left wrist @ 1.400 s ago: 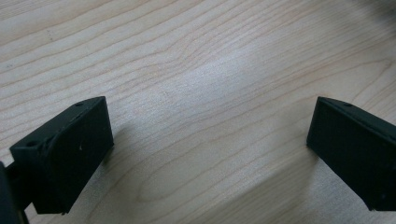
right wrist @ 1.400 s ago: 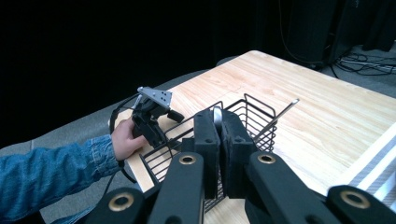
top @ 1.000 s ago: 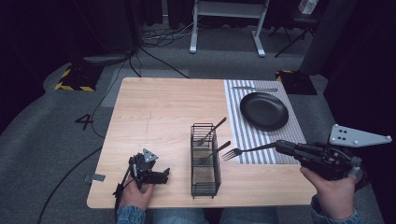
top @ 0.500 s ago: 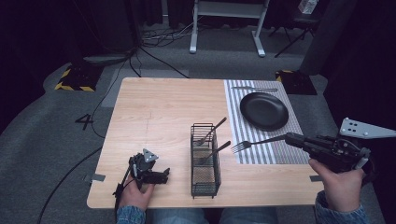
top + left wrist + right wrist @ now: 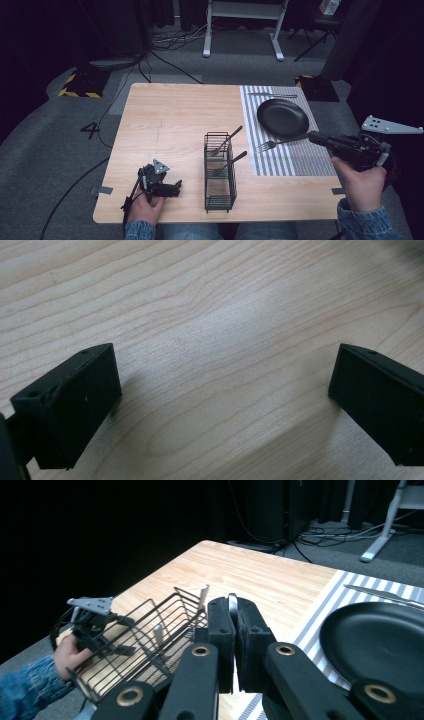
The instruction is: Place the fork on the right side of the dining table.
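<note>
My right gripper [image 5: 316, 139] is shut on the handle of a silver fork [image 5: 276, 144]. The fork lies level above the striped placemat [image 5: 300, 160], tines pointing left toward the black wire basket [image 5: 220, 197]. In the right gripper view the jaws [image 5: 234, 617] are pressed together with a sliver of the fork's handle [image 5: 232, 600] between them. Two more utensils [image 5: 227, 139] lean in the basket. My left gripper [image 5: 176, 188] rests on the table's front left. Its fingers [image 5: 75, 400] stand wide apart over bare wood, holding nothing.
A black plate [image 5: 282, 117] sits on the far part of the placemat, with a knife [image 5: 272, 95] lying beyond it. The wooden table [image 5: 170, 120] ends just right of the placemat. The basket [image 5: 145, 635] stands between the two hands.
My right gripper has carried the fork to the right, away from the basket and over the placemat. The left hand has stayed where it was.
</note>
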Tool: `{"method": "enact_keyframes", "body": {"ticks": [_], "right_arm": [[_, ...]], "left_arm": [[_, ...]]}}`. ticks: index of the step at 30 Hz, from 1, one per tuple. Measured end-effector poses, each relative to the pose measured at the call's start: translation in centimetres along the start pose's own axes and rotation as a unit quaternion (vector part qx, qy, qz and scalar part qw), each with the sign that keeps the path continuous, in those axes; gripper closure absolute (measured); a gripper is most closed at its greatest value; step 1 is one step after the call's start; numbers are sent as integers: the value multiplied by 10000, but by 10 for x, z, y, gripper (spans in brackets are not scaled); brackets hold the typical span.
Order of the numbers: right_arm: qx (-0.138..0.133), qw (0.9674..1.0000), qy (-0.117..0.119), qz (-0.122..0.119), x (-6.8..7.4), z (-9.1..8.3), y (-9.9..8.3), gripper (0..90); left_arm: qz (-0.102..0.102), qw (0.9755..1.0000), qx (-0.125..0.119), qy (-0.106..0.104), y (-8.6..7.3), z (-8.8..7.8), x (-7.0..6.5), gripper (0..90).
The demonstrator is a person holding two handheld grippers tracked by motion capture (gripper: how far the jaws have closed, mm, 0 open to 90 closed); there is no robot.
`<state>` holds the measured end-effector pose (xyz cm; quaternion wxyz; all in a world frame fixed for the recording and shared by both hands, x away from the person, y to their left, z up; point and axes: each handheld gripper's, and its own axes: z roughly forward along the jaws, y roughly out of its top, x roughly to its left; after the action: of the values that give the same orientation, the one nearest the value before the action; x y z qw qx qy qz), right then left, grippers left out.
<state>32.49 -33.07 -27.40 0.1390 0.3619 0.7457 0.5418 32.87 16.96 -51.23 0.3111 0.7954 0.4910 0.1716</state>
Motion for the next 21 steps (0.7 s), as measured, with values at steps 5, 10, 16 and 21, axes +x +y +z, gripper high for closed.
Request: {"method": "enact_keyframes", "body": {"ticks": [5,10,16,21], "right_arm": [[-3,9999,-110,86,-10,4,1,872],[-48,9996,-277,85,-16,6,4,872],[-22,9989,-419,200,-29,13,6,872],[33,9981,-519,317,-41,22,5,872]], "left_arm": [[0,10000,-2,-1,0,0,0,5],[1,10000,0,-1,0,0,0,5],[0,10000,-2,0,0,0,0,5],[0,10000,-3,0,0,0,0,4]]}}
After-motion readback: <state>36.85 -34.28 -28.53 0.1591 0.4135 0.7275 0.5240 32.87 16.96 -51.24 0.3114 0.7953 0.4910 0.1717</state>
